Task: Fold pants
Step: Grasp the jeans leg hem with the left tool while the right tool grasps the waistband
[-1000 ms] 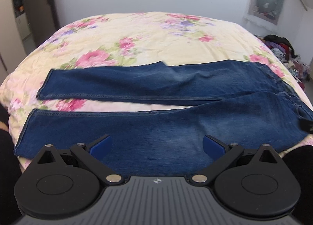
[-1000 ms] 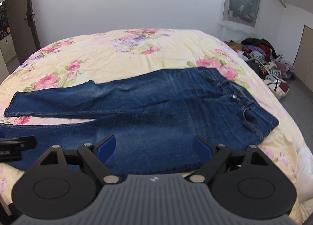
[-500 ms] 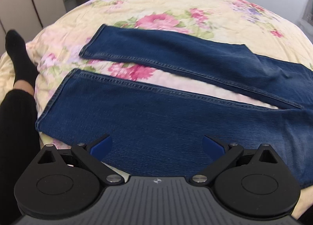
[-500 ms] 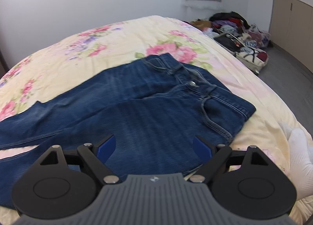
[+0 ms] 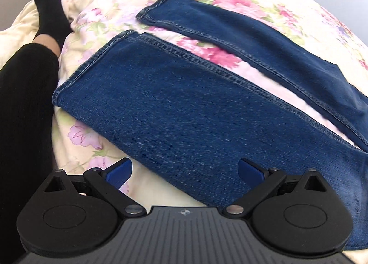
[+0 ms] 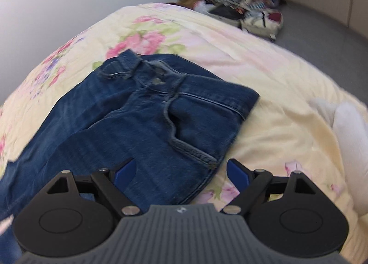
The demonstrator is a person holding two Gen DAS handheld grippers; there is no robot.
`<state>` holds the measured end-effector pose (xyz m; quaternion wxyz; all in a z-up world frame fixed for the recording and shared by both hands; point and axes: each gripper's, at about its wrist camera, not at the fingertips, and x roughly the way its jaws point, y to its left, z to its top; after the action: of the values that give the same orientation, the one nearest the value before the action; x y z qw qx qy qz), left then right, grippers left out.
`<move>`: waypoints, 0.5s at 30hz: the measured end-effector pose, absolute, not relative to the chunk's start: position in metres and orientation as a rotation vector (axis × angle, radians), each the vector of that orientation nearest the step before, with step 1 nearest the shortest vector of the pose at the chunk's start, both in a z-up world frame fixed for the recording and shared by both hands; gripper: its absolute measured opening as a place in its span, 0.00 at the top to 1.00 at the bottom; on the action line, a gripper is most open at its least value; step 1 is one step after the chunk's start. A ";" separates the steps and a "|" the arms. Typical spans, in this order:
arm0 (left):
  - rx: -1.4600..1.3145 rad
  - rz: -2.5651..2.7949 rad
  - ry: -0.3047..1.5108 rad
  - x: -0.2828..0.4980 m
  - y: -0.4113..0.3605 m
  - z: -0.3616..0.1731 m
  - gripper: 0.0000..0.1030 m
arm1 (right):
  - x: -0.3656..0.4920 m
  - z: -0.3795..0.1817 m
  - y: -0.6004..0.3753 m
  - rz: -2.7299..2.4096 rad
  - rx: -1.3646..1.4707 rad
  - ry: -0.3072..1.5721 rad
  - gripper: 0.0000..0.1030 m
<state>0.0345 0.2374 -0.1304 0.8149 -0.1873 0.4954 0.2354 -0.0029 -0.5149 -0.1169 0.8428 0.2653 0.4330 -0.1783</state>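
Spread flat on a pale yellow floral bedspread [image 5: 110, 11], the dark blue denim pants [image 5: 195, 107] lie unfolded with both legs side by side and a strip of bedding showing between them. Low over the near leg's lower edge close to the hem, the left gripper [image 5: 185, 169] points forward with its blue-tipped fingers [image 5: 119, 171] released wide, holding nothing. Likewise, the right gripper [image 6: 181, 171] hovers at the near corner of the pants' waistband, angled down, its fingers [image 6: 237, 172] spread apart and empty, one over denim and one over bedspread.
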 end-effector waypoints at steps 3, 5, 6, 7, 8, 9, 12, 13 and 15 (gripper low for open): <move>-0.454 0.496 1.064 0.034 0.245 -0.136 0.00 | -0.008 -0.134 -0.536 -0.400 0.706 0.883 0.20; -0.546 0.477 1.069 0.033 0.254 -0.143 0.00 | -0.012 -0.146 -0.547 -0.409 0.807 0.859 0.20; -0.587 0.480 1.063 0.032 0.258 -0.146 0.00 | -0.013 -0.153 -0.552 -0.416 0.852 0.850 0.20; -0.612 0.491 1.051 0.030 0.260 -0.147 0.00 | -0.014 -0.161 -0.557 -0.421 0.898 0.844 0.21; -0.632 0.500 1.034 0.030 0.263 -0.148 0.00 | -0.014 -0.168 -0.560 -0.423 0.936 0.839 0.21; -0.656 0.505 1.020 0.029 0.266 -0.149 0.00 | -0.015 -0.174 -0.563 -0.425 0.970 0.834 0.21; -0.737 0.505 0.967 0.025 0.272 -0.150 0.00 | -0.016 -0.184 -0.566 -0.410 1.031 0.794 0.29; -0.762 0.504 0.954 0.024 0.274 -0.151 0.00 | -0.015 -0.186 -0.566 -0.405 1.037 0.789 0.34; -0.822 0.508 0.933 0.021 0.281 -0.153 0.00 | -0.012 -0.189 -0.564 -0.377 1.063 0.777 0.40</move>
<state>0.0206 0.2811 -0.1529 0.7828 -0.3809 0.4321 0.2353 -0.0123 -0.5643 -0.1885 0.7746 0.4910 0.3587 -0.1740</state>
